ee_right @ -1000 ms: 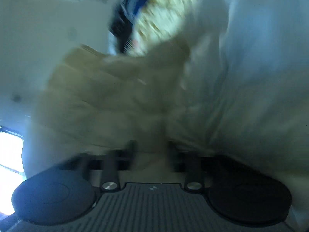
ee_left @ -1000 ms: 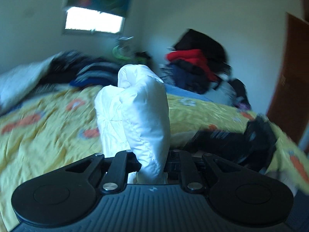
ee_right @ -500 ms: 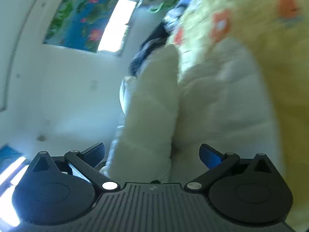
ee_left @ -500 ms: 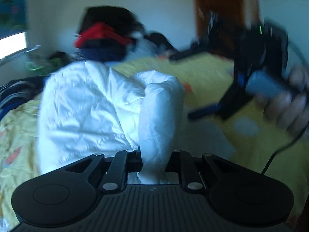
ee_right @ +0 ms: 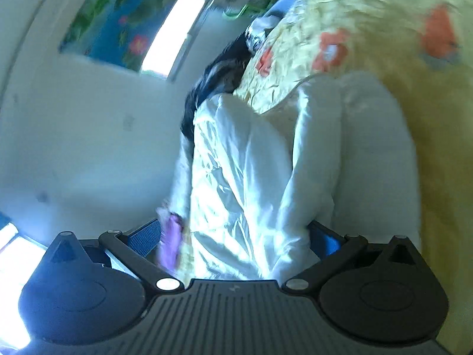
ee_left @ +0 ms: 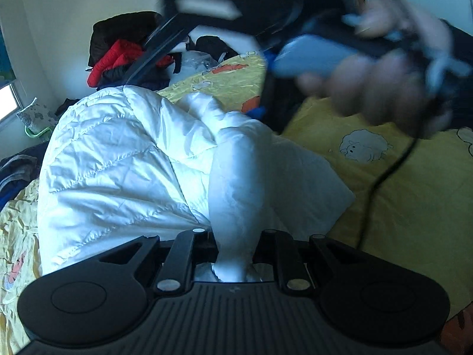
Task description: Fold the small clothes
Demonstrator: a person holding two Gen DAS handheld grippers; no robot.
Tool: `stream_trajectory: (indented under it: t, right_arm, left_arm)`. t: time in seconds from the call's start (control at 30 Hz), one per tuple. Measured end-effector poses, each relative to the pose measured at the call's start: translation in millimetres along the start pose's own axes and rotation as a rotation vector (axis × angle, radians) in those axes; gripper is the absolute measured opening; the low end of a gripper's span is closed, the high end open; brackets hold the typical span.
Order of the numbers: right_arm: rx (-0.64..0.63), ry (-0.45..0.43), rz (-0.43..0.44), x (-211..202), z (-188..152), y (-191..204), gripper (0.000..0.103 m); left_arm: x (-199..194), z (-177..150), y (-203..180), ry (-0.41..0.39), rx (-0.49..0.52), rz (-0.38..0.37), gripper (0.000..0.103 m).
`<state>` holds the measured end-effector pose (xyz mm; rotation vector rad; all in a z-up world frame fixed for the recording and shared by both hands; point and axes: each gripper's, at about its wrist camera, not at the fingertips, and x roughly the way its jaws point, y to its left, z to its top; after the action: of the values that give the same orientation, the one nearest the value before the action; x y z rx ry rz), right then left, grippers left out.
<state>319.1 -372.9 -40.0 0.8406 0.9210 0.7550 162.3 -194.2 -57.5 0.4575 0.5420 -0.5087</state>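
Note:
A white quilted jacket lies bunched on the yellow bedspread. My left gripper is shut on a rolled fold of it, which rises straight up from the jaws. In the right wrist view the same jacket runs up between the fingers of my right gripper, which stands wide open; its blue pads do not pinch the cloth. A small purple tag shows by the left pad. In the left wrist view a blurred hand holds the right gripper above the jacket.
A heap of red and black clothes is piled at the far side of the bed. A black cable trails over the bedspread on the right. Dark striped clothes lie past the jacket, below a window with a blue flowered blind.
The right gripper has opened and let the jacket go. The left gripper swung right and down with its fold, and the jacket now rests on the bed. The hand with the right gripper came closer.

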Motion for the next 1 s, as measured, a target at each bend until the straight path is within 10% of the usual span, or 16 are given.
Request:
stream_trajectory:
  t: [0.1,0.17,0.2,0.6,0.93,1.0]
  right_arm:
    - [-0.058,0.05,-0.048,21,4,3,0.078]
    - [-0.126,0.066,-0.099,16,-1,11,0.034]
    - [-0.153,0.058,-0.112,9,-1,15,0.027]
    - [-0.065,-0.031,-0.318,-32,-19,-50,0.028]
    - [-0.049,-0.056,-0.284,-33,-25,-50,0.045]
    - [-0.041,-0.059,-0.275,-33,-25,-53,0.046]
  left_arm:
    - [-8,5,2,-0.009,-0.005,0.005,0.015]
    - [-15,11,3,-0.038,-0.011,-0.012,0.015]
    - [-19,14,4,-0.052,-0.014,-0.032,0.015]
    - [34,18,-10,0.0,-0.019,-0.181,0.015]
    - [-43,30,61,-0.069,-0.194,-0.487,0.024]
    - [-59,34,85,-0.158,-0.215,-0.454,0.025]
